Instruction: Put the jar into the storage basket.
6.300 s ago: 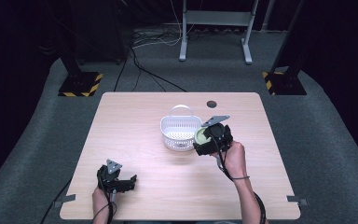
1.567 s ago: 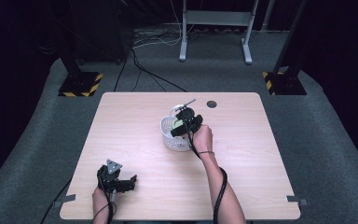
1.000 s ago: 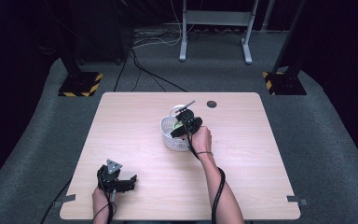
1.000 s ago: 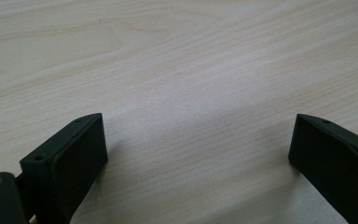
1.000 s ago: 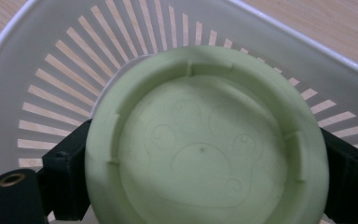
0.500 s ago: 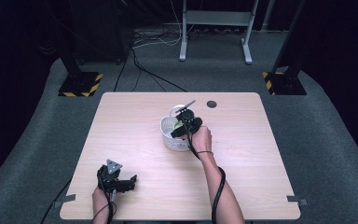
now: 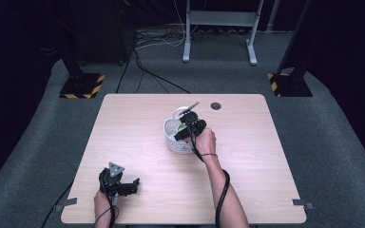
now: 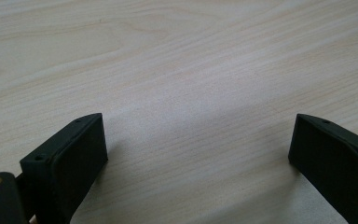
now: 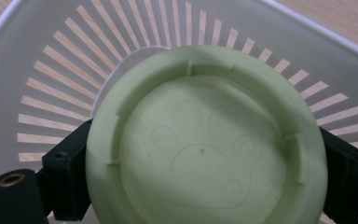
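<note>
A white slotted basket [image 7: 173, 140] stands in the middle of the wooden table [image 7: 133, 123]. My right gripper [image 7: 189, 127] reaches down into it, shut on a pale green round lid [image 7: 179, 127]. In the right gripper view the green lid [image 9: 205, 144] sits between the two black jaws of the right gripper [image 9: 205, 186], its underside towards the camera, with the basket's ribbed wall [image 9: 51, 88] right behind it. My left gripper [image 7: 120, 184] rests near the table's front left edge. In the left gripper view the left gripper [image 8: 196, 144] stands open wide over bare wood.
A small dark round hole [image 7: 215, 105] lies in the tabletop behind the basket. Beyond the table, on the grey floor, are cables [image 7: 147, 71], a metal stand [image 7: 218, 28] and two feet with yellow-black stripes [image 7: 81, 88].
Since 6.3 s ago the right gripper carried the green lid from the basket's right side to over and into the basket. Over the last second nothing visibly moved. The left gripper stayed put.
</note>
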Available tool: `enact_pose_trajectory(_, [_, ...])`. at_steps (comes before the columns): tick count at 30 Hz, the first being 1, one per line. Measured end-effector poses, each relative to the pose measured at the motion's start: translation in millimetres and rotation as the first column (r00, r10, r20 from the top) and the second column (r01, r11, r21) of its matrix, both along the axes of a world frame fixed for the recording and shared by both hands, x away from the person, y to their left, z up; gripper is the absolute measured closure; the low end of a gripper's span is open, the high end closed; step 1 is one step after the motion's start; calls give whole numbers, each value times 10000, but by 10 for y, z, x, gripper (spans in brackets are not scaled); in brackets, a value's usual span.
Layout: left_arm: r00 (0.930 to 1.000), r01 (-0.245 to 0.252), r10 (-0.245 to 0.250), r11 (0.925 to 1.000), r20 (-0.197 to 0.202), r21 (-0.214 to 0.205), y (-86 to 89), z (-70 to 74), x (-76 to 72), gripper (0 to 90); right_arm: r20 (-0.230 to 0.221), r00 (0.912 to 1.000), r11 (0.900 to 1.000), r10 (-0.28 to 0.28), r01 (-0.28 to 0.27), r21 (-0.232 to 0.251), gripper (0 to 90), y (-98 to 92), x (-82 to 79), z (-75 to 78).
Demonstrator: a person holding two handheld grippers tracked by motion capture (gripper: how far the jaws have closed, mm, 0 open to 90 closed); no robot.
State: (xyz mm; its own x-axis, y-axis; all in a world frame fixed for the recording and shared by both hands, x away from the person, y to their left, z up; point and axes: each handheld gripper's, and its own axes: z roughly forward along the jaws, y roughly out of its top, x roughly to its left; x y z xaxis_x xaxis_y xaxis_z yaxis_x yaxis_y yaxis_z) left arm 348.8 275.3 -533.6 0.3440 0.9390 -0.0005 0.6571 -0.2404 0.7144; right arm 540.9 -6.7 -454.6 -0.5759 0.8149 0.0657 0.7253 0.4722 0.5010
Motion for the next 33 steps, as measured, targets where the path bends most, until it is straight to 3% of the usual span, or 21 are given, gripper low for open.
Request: enact_pose_trajectory(33, [10000,34,-34,10000,17,-8,-4,-1,-2,39,-226,9997,9998,14,-19,-208,105,11,13,2])
